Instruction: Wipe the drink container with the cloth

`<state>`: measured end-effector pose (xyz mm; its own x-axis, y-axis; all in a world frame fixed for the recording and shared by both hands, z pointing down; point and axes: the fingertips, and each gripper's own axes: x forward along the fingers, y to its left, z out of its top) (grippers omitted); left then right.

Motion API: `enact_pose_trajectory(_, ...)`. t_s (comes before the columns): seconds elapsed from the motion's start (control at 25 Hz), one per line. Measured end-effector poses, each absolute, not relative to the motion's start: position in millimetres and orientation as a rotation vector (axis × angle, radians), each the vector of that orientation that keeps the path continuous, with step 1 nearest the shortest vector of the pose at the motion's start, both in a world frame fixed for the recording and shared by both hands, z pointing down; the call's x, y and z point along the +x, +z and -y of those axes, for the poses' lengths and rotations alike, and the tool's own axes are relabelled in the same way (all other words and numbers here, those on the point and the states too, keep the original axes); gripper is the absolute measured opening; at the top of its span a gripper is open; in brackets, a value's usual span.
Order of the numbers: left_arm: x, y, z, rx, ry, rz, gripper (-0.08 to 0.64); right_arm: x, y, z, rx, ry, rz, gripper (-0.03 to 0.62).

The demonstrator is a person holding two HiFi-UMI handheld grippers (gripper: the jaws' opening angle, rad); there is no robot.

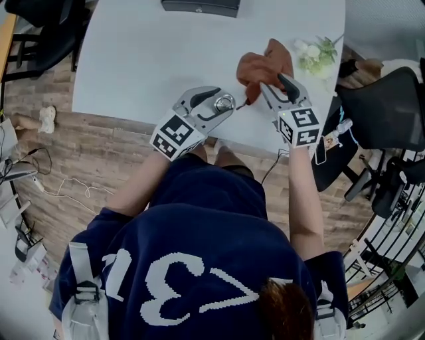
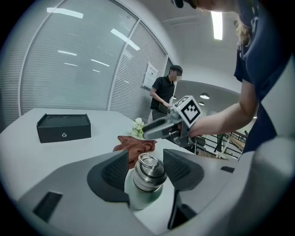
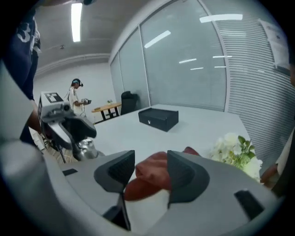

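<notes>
– Bottle (image 1: 224,103) status?
– Upright at worktop (image 1: 146,60) near edge, between left gripper's (image 2: 146,161) spread fingers, probably to steady it. Right gripper (image 3: 151,168) fingers spread astride rust cloth (image 1: 262,66) just beyond, apparently ready to pinch it.

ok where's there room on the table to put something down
The wide bare table left of the cloth, between box and bottle, is free. The near right corner is crowded: cloth, flowers, left gripper, right gripper.

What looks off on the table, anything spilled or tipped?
Nothing stands out. The drink container stands upright and capped near the table's front edge; the cloth lies crumpled nearby; no spill shows.
</notes>
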<state>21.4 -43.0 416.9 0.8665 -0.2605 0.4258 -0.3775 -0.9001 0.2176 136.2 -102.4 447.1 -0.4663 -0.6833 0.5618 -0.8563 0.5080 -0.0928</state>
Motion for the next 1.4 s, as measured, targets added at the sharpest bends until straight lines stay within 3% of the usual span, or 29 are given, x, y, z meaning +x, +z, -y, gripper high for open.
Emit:
enact_pose_trajectory(0.32,15.0,420.5,43.1,2.715,0.569,0.52,0.225,140.4,541.5,118.7,1.117,0.476,2.042,0.259)
enact_pose_trajectory(0.56,13.6,419.4,41.5,2.73,0.587,0.524,0.225,142.1,553.0,123.8,1.158,0.513,2.037,0.258)
enact_pose_trajectory(0.64,15.0,420.6,41.1,2.728,0.589,0.518,0.225,146.3,553.4,122.4,1.172,0.514,2.024,0.135)
enact_pose_trajectory(0.72,17.0,421.7,41.9,2.714,0.585,0.519,0.225,149.4,552.3,119.2,1.175,0.545,2.026,0.106)
enact_pose_trajectory(1.4,37.7,423.9,36.1,2.799,0.673,0.463,0.227,141.2,447.6,87.0,1.277,0.781,2.401,0.087)
